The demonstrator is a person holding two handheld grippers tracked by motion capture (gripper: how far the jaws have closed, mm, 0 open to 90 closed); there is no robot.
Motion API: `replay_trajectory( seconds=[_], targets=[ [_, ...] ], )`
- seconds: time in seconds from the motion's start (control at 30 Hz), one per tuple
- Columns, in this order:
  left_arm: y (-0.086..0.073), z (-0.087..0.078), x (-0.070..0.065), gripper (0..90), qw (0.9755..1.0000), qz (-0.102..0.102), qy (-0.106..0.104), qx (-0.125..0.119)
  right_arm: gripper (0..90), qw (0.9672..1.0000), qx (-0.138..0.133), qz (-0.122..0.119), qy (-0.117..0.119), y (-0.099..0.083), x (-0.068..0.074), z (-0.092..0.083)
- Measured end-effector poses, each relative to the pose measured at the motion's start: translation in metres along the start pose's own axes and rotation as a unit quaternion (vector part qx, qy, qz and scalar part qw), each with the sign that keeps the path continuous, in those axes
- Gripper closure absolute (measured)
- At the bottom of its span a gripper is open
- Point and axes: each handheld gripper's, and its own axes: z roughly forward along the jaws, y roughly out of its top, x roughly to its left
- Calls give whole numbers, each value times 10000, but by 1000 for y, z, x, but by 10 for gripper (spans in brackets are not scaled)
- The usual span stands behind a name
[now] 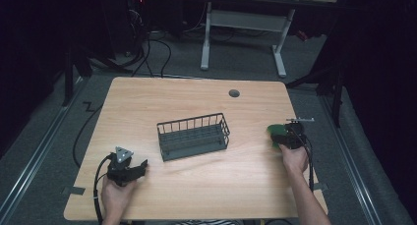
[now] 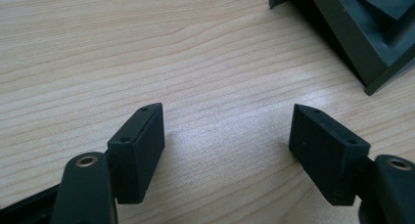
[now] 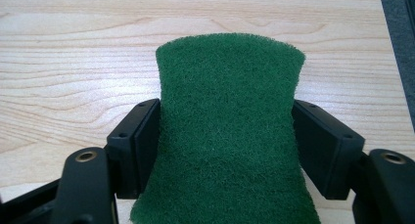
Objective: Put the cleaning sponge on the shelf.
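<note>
Right gripper [image 3: 226,136] pinching green scouring pad [image 3: 227,136], sides bowed: keep squeeze even, lift straight toward basket [image 1: 193,135] mid-frame. Left gripper [image 2: 227,145] wide, empty.

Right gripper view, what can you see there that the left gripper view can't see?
The right gripper view has a green scrubbing pad squeezed between the right claw, its sides pinched in where the jaws press. The left gripper view has the dark corner of the wire basket at the top right, and the left claw wide open with nothing between its jaws. Both views have two black jaws rising from the bottom and the pale wooden table underneath.
</note>
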Motion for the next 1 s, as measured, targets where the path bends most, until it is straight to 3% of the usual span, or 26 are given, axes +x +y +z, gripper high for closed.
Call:
replay_trajectory(
  seconds=[0.47, 0.67, 0.8, 1.0],
  targets=[
    [0, 0, 0, 298, 10000, 0, 0, 0, 297, 9998, 67, -156, -102, 0, 4, 2],
    [0, 0, 0, 298, 10000, 2, -1, -1, 298, 9997, 45, -225, 131, 1, 3, -4],
    [0, 0, 0, 299, 10000, 4, -4, -2, 298, 9977, -15, -568, 360, 3, 10, -13],
    [0, 0, 0, 298, 10000, 4, -5, -4, 298, 9937, -132, -874, 692, 12, 19, -27]
  ],
)
